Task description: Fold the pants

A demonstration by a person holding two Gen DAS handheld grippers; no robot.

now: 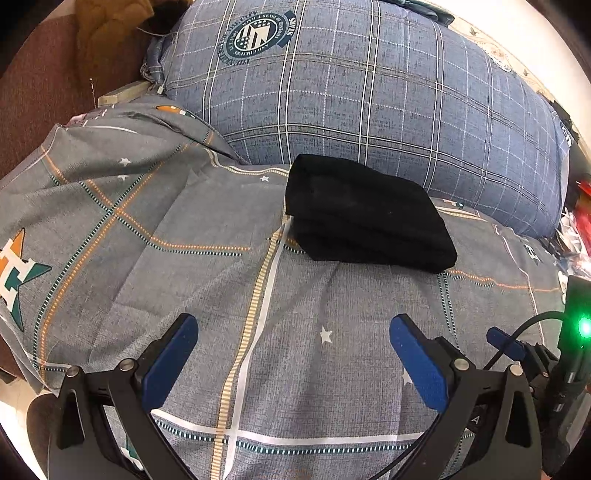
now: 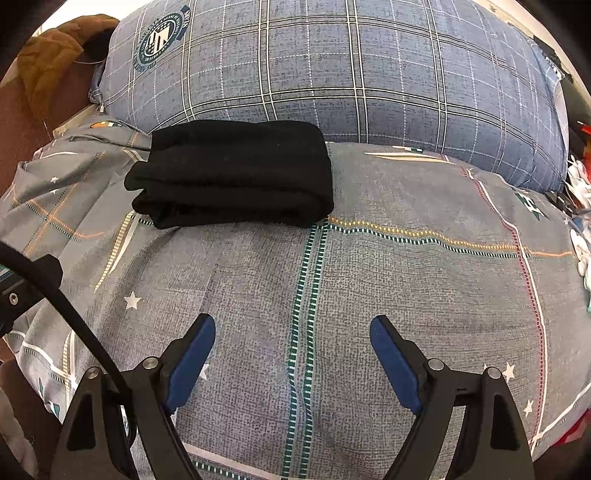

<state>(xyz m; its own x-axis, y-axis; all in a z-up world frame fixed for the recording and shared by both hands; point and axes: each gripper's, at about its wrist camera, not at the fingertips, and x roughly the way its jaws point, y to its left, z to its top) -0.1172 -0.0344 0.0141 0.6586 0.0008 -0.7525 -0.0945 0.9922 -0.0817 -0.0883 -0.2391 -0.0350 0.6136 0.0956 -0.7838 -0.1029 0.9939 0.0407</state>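
Blue-padded left tongs [image 1: 293, 334] sit nearest the lens, spread wide w/ nothing between the pads, hovering over the bed sheet [image 1: 207, 280]. Right tongs [image 2: 292, 334] same: wide apart, empty, above bare sheet.

Pants [image 1: 364, 218] are black, folded into a compact thick stack of several layers, lying flat on the sheet. Both tongs are well short of the pants, no contact. Left wrist view: pants ahead and slightly to the right. Right wrist view: ahead and to the left.

Just behind the pants, touching or nearly so along the far edge, lies a big blue plaid pillow [image 1: 369, 92] w/ a round crest badge [image 1: 255, 33] printed near its upper left.

Sheet under the pants is grey w/ orange, teal and white stripes, small white stars, and a star logo [image 1: 16, 273] well left of the pants.

Beyond the pillow's left end, a brown-mustard garment [image 2: 48, 55] is bunched up. Right of the pants, at the bed edge, mixed clutter [image 1: 576, 229], too blurred to identify.
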